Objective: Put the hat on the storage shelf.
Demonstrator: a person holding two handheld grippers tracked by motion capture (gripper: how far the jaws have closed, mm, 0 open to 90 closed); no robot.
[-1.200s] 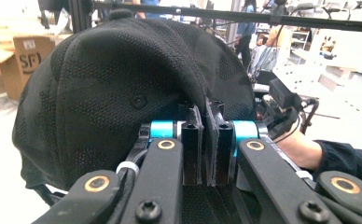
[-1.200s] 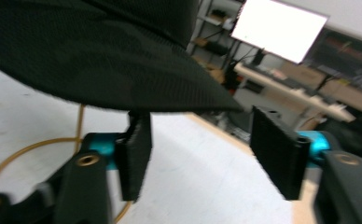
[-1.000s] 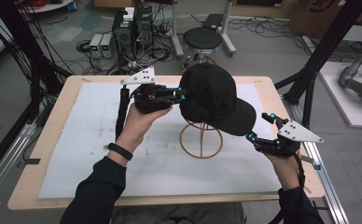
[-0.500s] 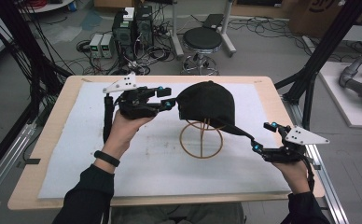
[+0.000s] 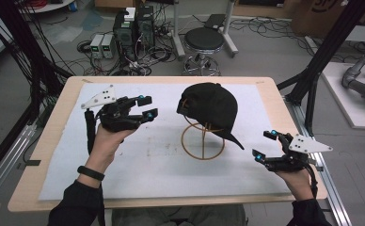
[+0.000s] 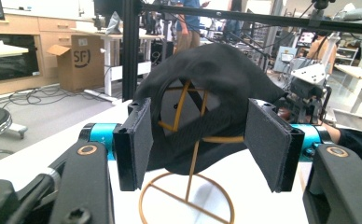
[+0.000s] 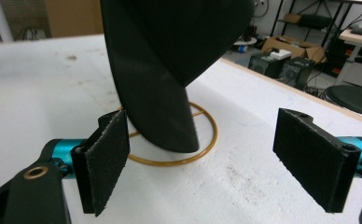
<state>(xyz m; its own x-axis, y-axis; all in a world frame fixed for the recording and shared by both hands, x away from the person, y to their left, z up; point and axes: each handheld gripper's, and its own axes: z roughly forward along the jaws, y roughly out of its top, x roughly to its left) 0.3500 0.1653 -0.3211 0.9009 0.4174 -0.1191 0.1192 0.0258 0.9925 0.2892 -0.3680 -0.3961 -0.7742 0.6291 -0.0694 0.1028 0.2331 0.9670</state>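
Note:
A black baseball cap [image 5: 211, 110] hangs on a gold wire stand [image 5: 202, 143] at the middle of the table, its brim pointing down toward the front right. My left gripper [image 5: 145, 106] is open to the cap's left, a short gap away, holding nothing. My right gripper [image 5: 265, 143] is open just right of the brim tip, also holding nothing. In the left gripper view the cap [image 6: 216, 79] and the stand [image 6: 188, 196] show between the spread pads [image 6: 135, 137]. In the right gripper view the brim [image 7: 156, 93] hangs over the stand's ring [image 7: 207, 140], ahead of the open jaws.
A white mat [image 5: 124, 160] covers the wooden table [image 5: 44, 141]. Beyond the far edge stand a stool [image 5: 204, 40] and electronics boxes [image 5: 133, 26] among cables. A black frame post [image 5: 312, 80] rises at the right. The other gripper [image 6: 305, 88] shows behind the cap.
My left gripper has come off the cap's back and drawn away to the left, open. The cap has settled lower on the stand. My right gripper has shifted slightly right and nearer.

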